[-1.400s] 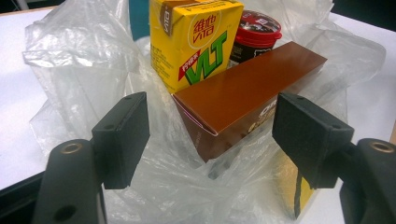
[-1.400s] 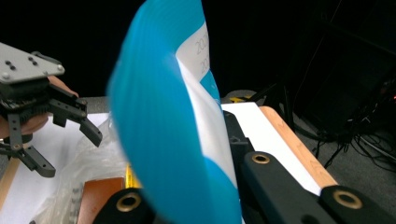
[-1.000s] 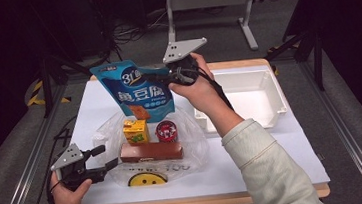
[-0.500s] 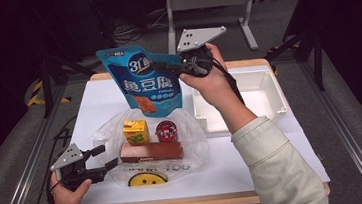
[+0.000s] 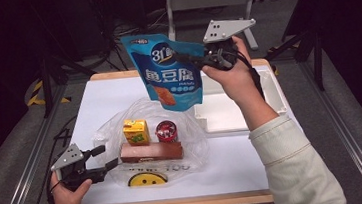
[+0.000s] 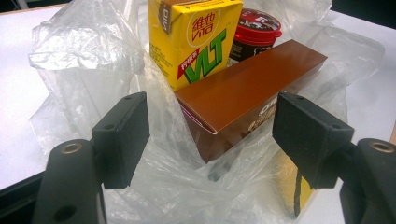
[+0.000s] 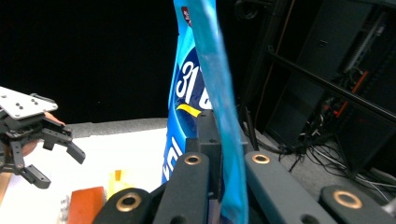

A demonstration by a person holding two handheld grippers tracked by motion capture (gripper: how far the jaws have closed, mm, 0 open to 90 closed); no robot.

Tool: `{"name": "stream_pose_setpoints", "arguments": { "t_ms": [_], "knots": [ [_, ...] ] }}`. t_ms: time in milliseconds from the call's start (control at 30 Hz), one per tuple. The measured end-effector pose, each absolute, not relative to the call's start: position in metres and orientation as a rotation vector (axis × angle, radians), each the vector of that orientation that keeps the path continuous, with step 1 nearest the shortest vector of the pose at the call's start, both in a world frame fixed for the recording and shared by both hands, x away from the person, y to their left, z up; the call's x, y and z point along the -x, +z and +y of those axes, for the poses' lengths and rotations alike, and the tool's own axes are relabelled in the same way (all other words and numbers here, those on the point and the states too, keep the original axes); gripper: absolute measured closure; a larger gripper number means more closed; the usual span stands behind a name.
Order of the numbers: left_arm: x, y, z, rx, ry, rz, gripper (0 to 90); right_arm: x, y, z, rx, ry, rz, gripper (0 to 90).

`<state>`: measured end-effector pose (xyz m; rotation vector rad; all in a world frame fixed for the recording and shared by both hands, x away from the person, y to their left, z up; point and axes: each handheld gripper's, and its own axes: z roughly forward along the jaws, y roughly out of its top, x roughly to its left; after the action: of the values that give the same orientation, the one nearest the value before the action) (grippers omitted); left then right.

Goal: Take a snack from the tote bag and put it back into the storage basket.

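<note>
I have the blue snack pouch [image 5: 168, 73] pinched by its edge in my right gripper [image 5: 185, 57], jaws closed tight on it, hanging at upper centre of the high view above the plastic bag [image 5: 147, 135]; I judge it is bound for the white tray [image 5: 235, 109] at right. My left gripper [image 5: 101, 157], lower left, sits wide open and empty before the brown box [image 6: 247, 93]. That box, the yellow "VLT" carton [image 6: 196, 42] and the red-lidded cup [image 6: 259, 28] remain; the pouch reads "31".

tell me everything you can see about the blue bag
The blue bag is a glossy, flat snack pouch printed with white characters, "31" and a picture of an orange snack piece. It hangs in the air above the table, tilted, clear of the plastic bag below. The right gripper is shut on its upper edge; nothing else touches it.
</note>
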<state>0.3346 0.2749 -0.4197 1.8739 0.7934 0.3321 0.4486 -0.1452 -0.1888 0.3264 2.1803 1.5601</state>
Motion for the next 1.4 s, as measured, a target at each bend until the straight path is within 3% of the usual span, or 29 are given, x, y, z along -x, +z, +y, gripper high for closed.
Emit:
{"name": "stream_pose_setpoints", "arguments": {
  "t_ms": [633,1400],
  "knots": [
    [-0.335,-0.42,0.275,-1.879,0.335,0.795,28.1,-0.456,-0.191,-0.212,-0.487,1.497,2.095,89.4],
    [-0.335,-0.42,0.276,-1.875,0.336,0.794,28.1,-0.472,-0.202,-0.254,-0.625,1.438,2.042,89.4]
  ]
}}
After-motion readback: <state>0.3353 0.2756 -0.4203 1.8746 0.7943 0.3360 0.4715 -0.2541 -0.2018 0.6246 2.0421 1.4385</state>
